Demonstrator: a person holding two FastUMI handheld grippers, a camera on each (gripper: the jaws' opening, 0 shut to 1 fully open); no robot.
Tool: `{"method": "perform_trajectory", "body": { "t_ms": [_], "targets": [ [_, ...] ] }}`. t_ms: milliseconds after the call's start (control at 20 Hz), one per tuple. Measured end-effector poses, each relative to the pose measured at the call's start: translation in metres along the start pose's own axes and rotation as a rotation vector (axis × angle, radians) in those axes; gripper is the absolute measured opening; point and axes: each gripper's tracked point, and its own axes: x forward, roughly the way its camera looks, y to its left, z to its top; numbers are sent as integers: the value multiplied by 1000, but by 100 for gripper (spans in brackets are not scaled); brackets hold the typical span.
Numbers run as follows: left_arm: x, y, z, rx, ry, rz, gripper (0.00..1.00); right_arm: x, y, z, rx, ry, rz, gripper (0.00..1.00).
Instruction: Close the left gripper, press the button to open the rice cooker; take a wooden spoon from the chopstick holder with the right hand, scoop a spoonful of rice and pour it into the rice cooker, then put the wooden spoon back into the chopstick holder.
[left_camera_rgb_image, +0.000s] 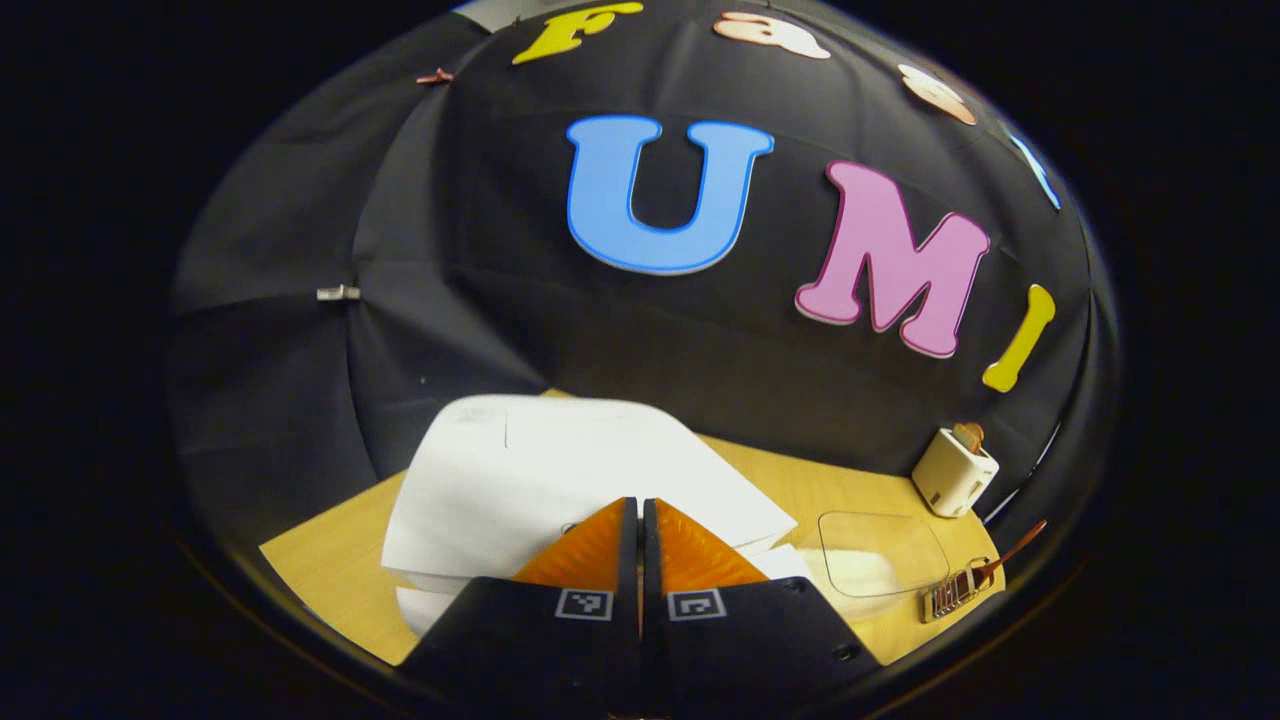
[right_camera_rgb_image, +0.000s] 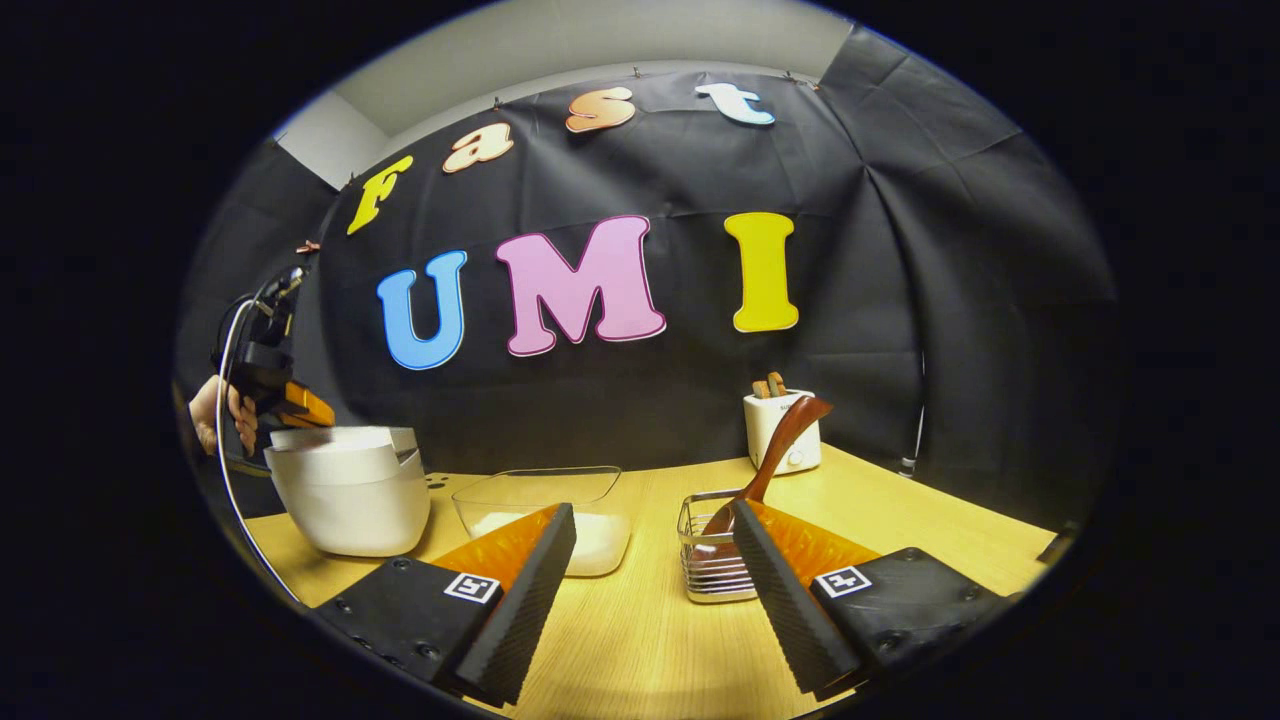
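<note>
- Two tongs are mine here: my left tongs (left_camera_rgb_image: 640, 520) are clenched, fingers side by side with only a thin slit between them and nothing held, poised just above the white plastic rice cooker (left_camera_rgb_image: 560, 490).
- In the right gripper view I see those left tongs (right_camera_rgb_image: 300, 405) from afar, held by a hand (right_camera_rgb_image: 215, 415) at the top rear of the rice cooker (right_camera_rgb_image: 345, 490), whose lid looks down.
- My right tongs (right_camera_rgb_image: 650, 590) are released, fingers spread wide over the pale wooden tabletop (right_camera_rgb_image: 640, 640) with nothing between them.
- The brown wooden spoon (right_camera_rgb_image: 770, 460) stands slanted in the square metal wire chopstick holder (right_camera_rgb_image: 710, 565), handle down in the basket, bowl up and leaning to the right. The holder sits just ahead of my right tongs, close by the right finger.
- A clear rectangular plastic container (right_camera_rgb_image: 540, 490) with white rice (right_camera_rgb_image: 600, 535) in its bottom stands on the tabletop between the rice cooker and the chopstick holder.
- A small white boxy toaster-like appliance (right_camera_rgb_image: 785, 430) with brown pieces poking out of its top stands at the back, by the black cloth wall.
- From my left tongs' side, the clear container (left_camera_rgb_image: 880, 555) lies right of the cooker, with the chopstick holder (left_camera_rgb_image: 955, 592) and spoon (left_camera_rgb_image: 1015, 555) beyond it, and the white appliance (left_camera_rgb_image: 955, 470) farther back.
</note>
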Motion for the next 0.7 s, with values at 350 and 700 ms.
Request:
{"method": "perform_trajectory", "body": {
  "t_ms": [350, 700],
  "targets": [
    [-59, -24, 29, 91, -191, -88, 17, 2, -1, 4, -10, 1, -17, 98],
    [-101, -24, 3, 172, -319, -126, 96, -2, -9, 25, -38, -23, -45, 98]
  ]
}}
